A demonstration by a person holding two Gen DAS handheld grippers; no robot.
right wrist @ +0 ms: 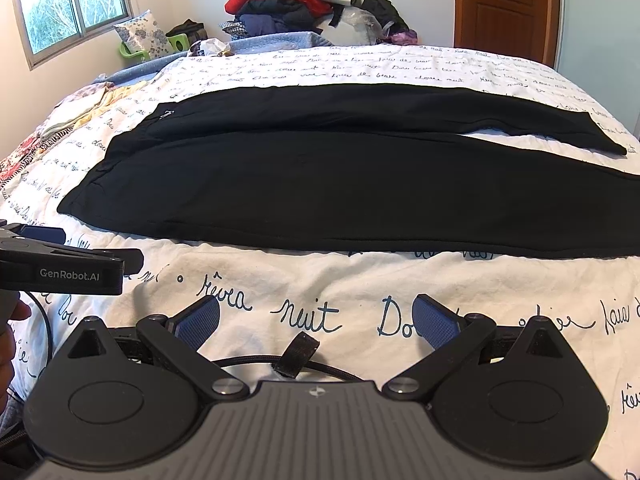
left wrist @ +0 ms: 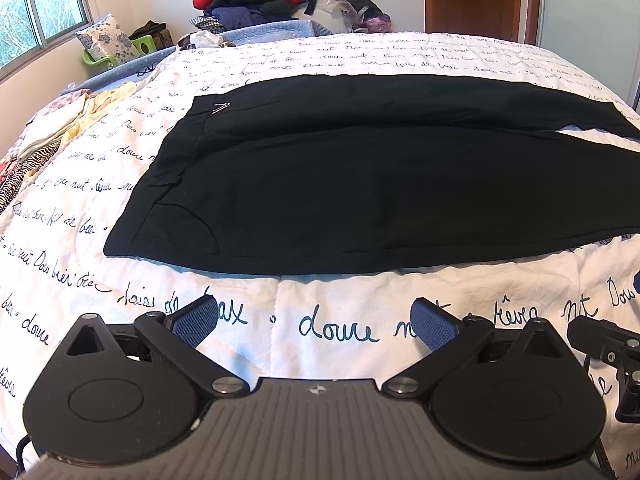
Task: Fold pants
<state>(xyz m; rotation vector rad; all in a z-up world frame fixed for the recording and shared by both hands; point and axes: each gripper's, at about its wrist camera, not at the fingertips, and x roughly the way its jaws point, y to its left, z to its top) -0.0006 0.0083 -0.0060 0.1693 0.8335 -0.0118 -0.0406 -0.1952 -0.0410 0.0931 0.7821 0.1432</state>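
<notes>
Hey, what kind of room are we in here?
Most likely a bedroom in a home: a bed with a script-printed quilt, black pants laid flat on it, a heap of clothes at its far side, plus a window and wooden door.

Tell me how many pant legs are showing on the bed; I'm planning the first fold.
2. The black pants lie flat on the quilt, waistband to the left. The far leg ends near the quilt's right side; the near leg runs out of frame.

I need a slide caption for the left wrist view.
Open left gripper hovers above white script-printed quilt, facing flat black pants.
</notes>
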